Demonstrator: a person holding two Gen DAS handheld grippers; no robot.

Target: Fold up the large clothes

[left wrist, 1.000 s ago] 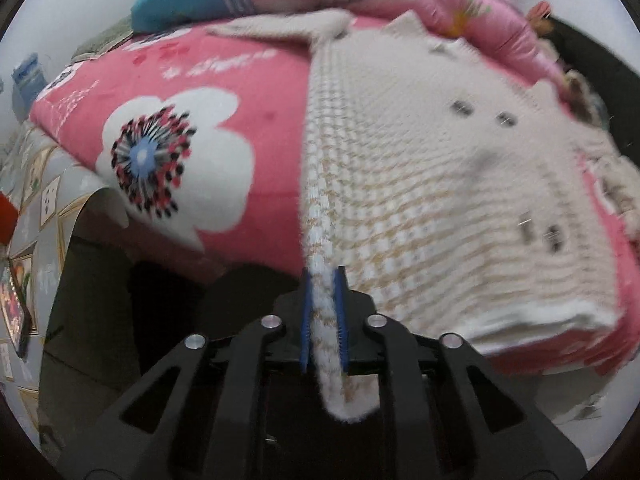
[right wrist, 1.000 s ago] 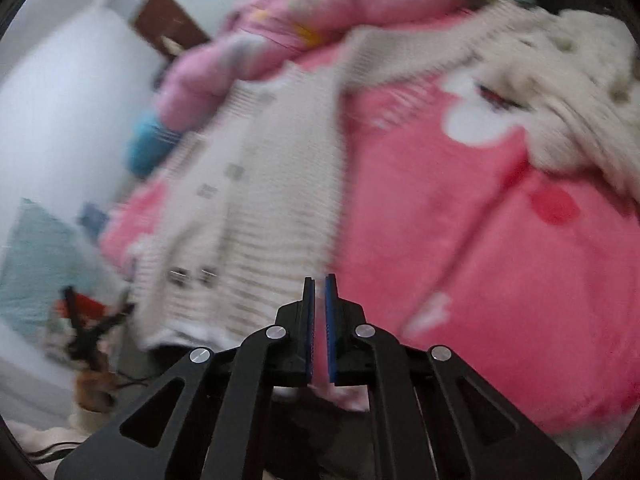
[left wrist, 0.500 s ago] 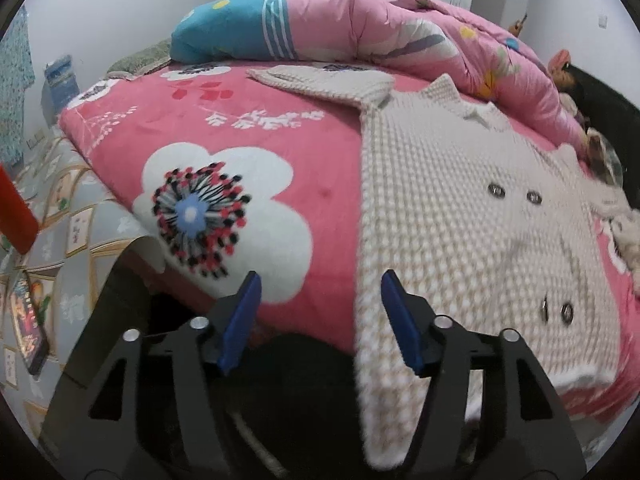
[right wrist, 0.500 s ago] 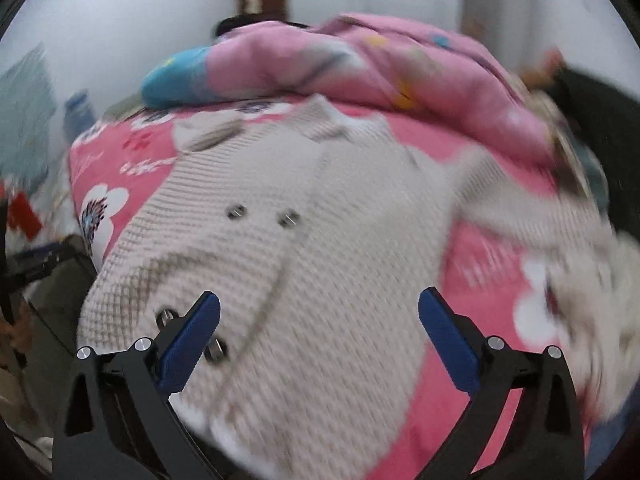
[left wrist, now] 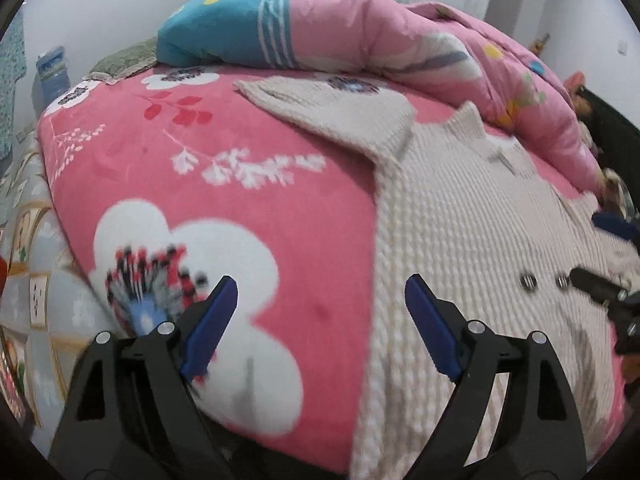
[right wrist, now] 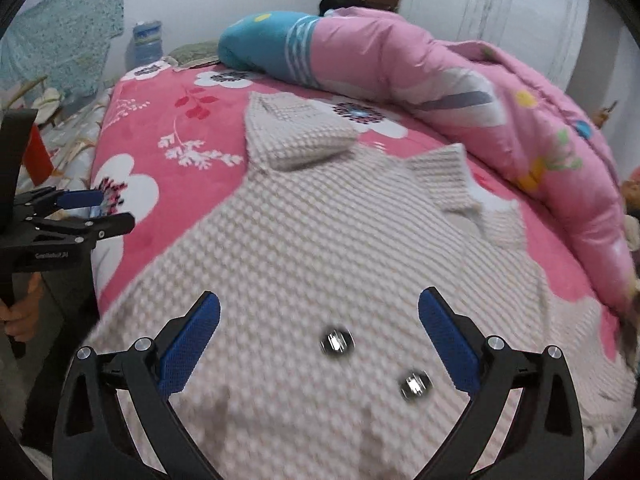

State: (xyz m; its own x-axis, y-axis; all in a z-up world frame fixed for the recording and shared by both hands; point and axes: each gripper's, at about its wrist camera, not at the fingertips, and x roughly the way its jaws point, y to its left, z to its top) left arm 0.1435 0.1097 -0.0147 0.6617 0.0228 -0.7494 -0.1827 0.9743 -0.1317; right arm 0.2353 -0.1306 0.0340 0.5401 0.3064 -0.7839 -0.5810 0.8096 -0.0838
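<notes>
A beige knit cardigan with metal buttons lies flat on the pink flowered bedspread. Its left sleeve is folded in across the shoulder. My left gripper hovers over the bed's near edge, just left of the cardigan's side. Its jaws are opening and nothing is between them. My right gripper stands wide open above the cardigan's front near the buttons, holding nothing. Each gripper shows at the edge of the other's view: the left gripper, the right gripper.
A rolled pink quilt and a blue pillow fill the far side of the bed. A water bottle stands by the wall. Patterned floor lies left of the bed. A hand holds the left gripper's handle.
The left gripper let go of the cardigan's hem and opened, shifting left and forward. The right gripper opened wide and swung over the cardigan's front.
</notes>
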